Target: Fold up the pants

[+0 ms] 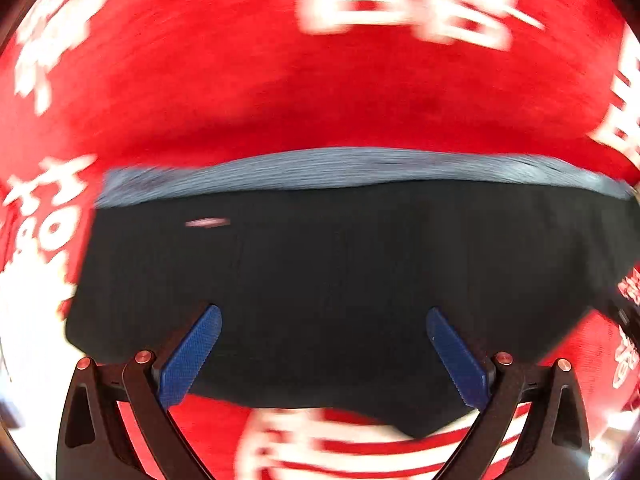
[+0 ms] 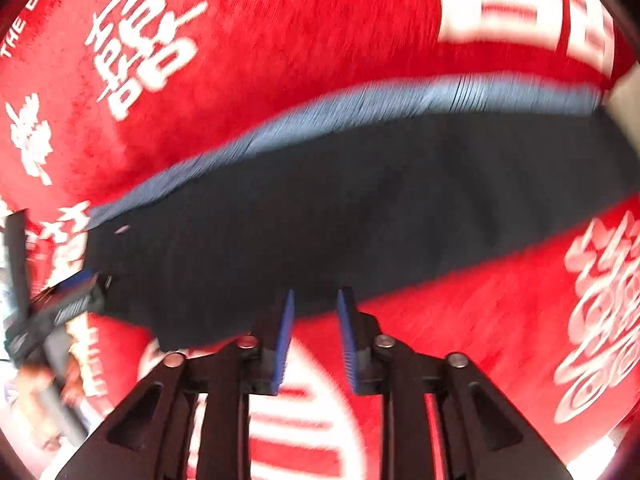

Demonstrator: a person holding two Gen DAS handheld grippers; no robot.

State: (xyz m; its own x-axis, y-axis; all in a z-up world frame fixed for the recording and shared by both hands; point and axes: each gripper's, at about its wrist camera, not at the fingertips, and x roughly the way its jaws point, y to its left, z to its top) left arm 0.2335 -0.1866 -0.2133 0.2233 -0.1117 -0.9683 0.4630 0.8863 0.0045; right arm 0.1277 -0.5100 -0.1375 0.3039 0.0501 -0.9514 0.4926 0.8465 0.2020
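The dark pants (image 1: 320, 280) lie flat on the red printed cloth (image 1: 280, 92) covering the tabletop, their blue-grey waistband (image 1: 360, 166) along the far edge. The left tongs (image 1: 324, 320) stand wide over the fabric, holding nothing. The right tongs (image 2: 316, 304) are narrow, with a gap between the pads at the near edge of the pants (image 2: 360, 200), and they seem empty. The risks: a pinch at that edge may catch only the top layer, or the red cloth beneath, dragging the fold crooked; both views are blurred, so aim is uncertain.

Bright, even light; heavy motion blur, fisheye bulge, dark corners.
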